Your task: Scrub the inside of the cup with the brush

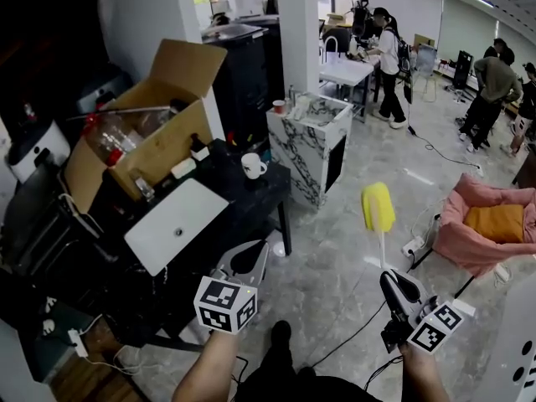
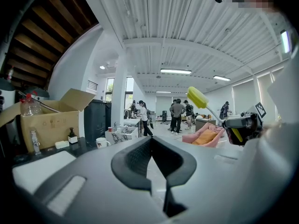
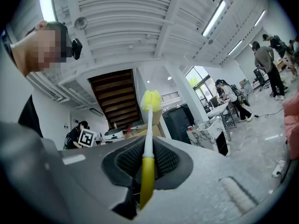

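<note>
Right gripper (image 3: 147,158): jaws drawn in to a narrow gap and clamped on the brush, with a pad pressing it from each side.
Part held: the yellow handle of the brush (image 3: 146,174). It lies in the seam between the pads, and its butt end reaches back toward the camera.
Brush axis: in line with the jaws and running straight out from them. The yellow handle comes first, then the white stem, then the yellow sponge head at the far end, pointing away from the person.
Brush in the head view: the brush (image 1: 378,212) runs up the picture with a slight lean to the left, rising from the right gripper (image 1: 392,281) at the lower right.
Brush place: in the air over the grey floor, to the right of the table and well apart from the cup.
Left gripper (image 2: 152,158): jaws fully together, with nothing between them.
Left gripper place: in the head view the left gripper (image 1: 251,258) is low and central, near the table's front edge.
Cup (image 1: 252,166): white and upright on the black table (image 1: 243,201), near its far right corner, with its handle to the right. Neither gripper touches it. In the left gripper view the cup (image 2: 101,143) stands ahead and to the left.
On the table: a cardboard box (image 1: 146,132) and a white board (image 1: 176,224).
Beyond: a marble cabinet (image 1: 314,141) stands just past the table. A pink cushion (image 1: 490,224) lies on the floor at the right. People stand far back.
</note>
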The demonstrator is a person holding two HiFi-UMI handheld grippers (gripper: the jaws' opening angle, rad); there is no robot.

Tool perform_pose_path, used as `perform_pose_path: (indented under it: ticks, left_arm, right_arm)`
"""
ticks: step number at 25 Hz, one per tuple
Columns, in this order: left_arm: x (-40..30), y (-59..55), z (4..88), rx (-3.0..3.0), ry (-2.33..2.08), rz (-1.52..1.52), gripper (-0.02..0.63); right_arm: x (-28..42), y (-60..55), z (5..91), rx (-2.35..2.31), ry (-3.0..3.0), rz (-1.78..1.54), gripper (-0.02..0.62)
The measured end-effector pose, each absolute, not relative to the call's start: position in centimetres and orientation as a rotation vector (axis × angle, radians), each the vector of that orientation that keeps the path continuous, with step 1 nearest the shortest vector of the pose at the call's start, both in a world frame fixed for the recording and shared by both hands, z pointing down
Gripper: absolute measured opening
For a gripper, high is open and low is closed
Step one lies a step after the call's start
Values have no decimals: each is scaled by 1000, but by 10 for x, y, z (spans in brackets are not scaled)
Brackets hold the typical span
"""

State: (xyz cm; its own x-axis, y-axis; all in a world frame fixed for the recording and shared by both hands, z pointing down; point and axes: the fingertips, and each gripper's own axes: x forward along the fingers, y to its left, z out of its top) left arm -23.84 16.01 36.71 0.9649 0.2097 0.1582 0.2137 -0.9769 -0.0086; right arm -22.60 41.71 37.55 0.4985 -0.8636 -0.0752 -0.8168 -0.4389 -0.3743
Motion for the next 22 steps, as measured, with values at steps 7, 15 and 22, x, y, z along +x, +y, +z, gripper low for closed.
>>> perform_pose_path:
  ticks: [7,15,22]
  left_arm:
    - [-188,133,372,-3108,-324,-242,20]
    - [-106,89,375,-3119,-341,-233,20]
    - [-54,43,387,-3121,-329,-271,20]
  right_arm:
    - [-182,398,384,-2392,1405,-225,43]
    - [-106,351,386,-2397,1408,-252,43]
    - [-47,295,393,-2393,1434,-322,43]
